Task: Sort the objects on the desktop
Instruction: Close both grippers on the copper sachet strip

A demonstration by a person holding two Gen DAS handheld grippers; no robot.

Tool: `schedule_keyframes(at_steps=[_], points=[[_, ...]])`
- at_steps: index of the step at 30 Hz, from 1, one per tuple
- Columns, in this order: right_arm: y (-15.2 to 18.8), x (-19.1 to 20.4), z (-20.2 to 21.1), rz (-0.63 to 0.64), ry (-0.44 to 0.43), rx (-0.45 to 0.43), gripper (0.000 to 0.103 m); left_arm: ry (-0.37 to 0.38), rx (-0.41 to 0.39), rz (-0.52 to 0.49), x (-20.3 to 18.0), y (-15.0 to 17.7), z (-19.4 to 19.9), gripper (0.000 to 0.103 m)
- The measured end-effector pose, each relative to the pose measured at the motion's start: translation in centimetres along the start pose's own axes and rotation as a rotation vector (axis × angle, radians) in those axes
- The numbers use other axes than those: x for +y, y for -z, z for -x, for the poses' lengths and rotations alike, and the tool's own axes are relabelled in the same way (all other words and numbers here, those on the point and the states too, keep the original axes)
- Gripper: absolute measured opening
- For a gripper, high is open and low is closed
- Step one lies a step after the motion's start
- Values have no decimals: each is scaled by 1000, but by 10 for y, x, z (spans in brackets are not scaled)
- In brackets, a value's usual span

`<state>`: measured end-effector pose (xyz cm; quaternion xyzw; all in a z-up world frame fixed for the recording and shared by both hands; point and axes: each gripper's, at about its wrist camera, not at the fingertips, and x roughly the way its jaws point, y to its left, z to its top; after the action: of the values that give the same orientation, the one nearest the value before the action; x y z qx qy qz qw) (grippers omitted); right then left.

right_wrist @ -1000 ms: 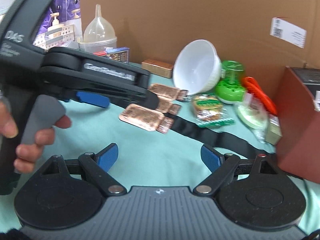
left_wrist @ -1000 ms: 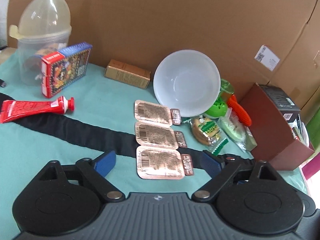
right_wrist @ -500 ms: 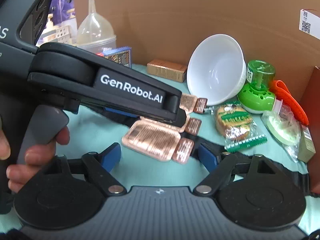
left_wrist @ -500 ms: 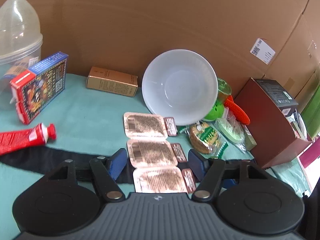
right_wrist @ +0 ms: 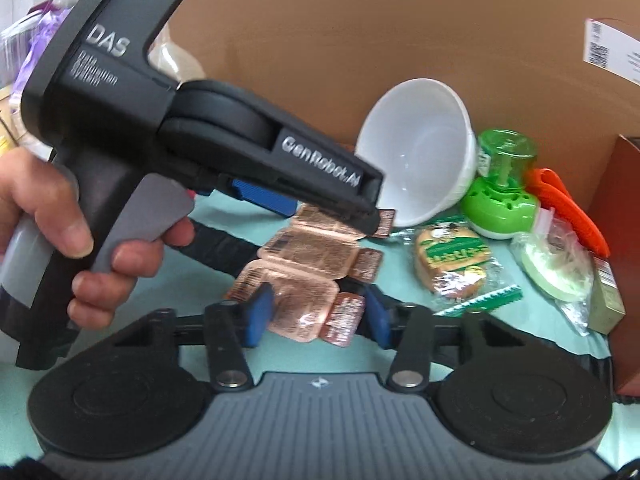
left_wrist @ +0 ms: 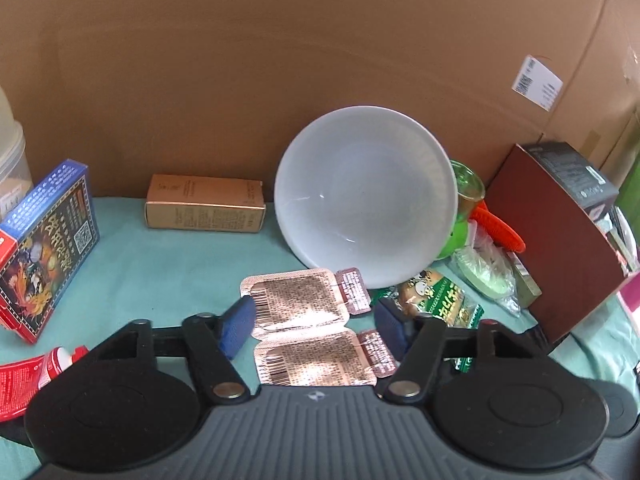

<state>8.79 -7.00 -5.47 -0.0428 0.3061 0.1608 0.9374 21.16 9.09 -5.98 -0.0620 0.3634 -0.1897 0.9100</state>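
On the left of the worktop (left_wrist: 160, 280), which has a green cloth on it, lies a red tube (left_wrist: 28, 376). Near it stands a blue and red card box (left_wrist: 48, 248). A gold box (left_wrist: 204, 209) lies farther back by the cardboard wall (left_wrist: 280, 60).

In the middle is a strip of shiny copper packs (left_wrist: 304, 332). The left gripper (left_wrist: 314, 320) is low over the strip. Its blue fingers (left_wrist: 236, 326) are apart, one on each side of the packs. I cannot tell if they touch the packs.

In the right wrist view, a hand (right_wrist: 80, 232) holds the left gripper by its grey handle. The right gripper (right_wrist: 318, 314) has its fingers (right_wrist: 258, 314) apart too, with the near end of the copper strip between them. They do not squeeze it.

Behind the packs a white bowl (left_wrist: 366, 200) is tipped on its side, with its open side facing the camera. Just right of it are a snack in a clear and green wrapper (right_wrist: 452, 256), a green plastic thing with a clear green top (right_wrist: 504, 192), an orange tool (right_wrist: 568, 208) and a pale green roll in a clear bag (right_wrist: 556, 268). A dark red box (left_wrist: 556, 240) stands at the far right.
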Motion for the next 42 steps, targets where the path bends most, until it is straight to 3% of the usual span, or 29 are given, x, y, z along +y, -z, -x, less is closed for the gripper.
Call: schedule_keyframes(at_steps=[3, 5, 8, 11, 14, 17, 20, 23, 26, 30, 37, 42], points=[[1, -5, 4, -20, -8, -4, 23, 40, 9, 17, 0, 5, 3, 49], [2, -8, 8, -48, -72, -8, 16, 82, 21, 49, 2, 9, 7, 49], [4, -4, 8, -50, -144, 2, 16, 88, 25, 65, 8, 16, 19, 49], [4, 0, 11, -17, -123, -2, 17, 54, 22, 73, 17, 23, 38, 54], [2, -12, 12, -59, -124, 8, 21, 5, 23, 67, 28, 32, 49, 60], [9, -22, 17, -132, -129, 8, 34, 26, 15, 62, 33, 33, 48, 62], [8, -24, 17, -202, -153, 5, 38, 59, 32, 17, 29, 29, 42, 60], [2, -17, 5, -187, -148, 2, 38, 62, 31, 1, 26, 28, 38, 57], [0, -15, 1, -150, -139, -14, 40, 106, 33, 54, 36, 27, 36, 54], [-6, -13, -13, -174, -205, -25, 40, 121, 33, 96, 40, 25, 35, 54], [-12, 8, -13, -63, -140, -12, 48, 148, 32, 140, 47, 23, 34, 55], [-2, 6, 2, -8, -61, 29, 68, 167, 40, 134, 46, 20, 30, 55]])
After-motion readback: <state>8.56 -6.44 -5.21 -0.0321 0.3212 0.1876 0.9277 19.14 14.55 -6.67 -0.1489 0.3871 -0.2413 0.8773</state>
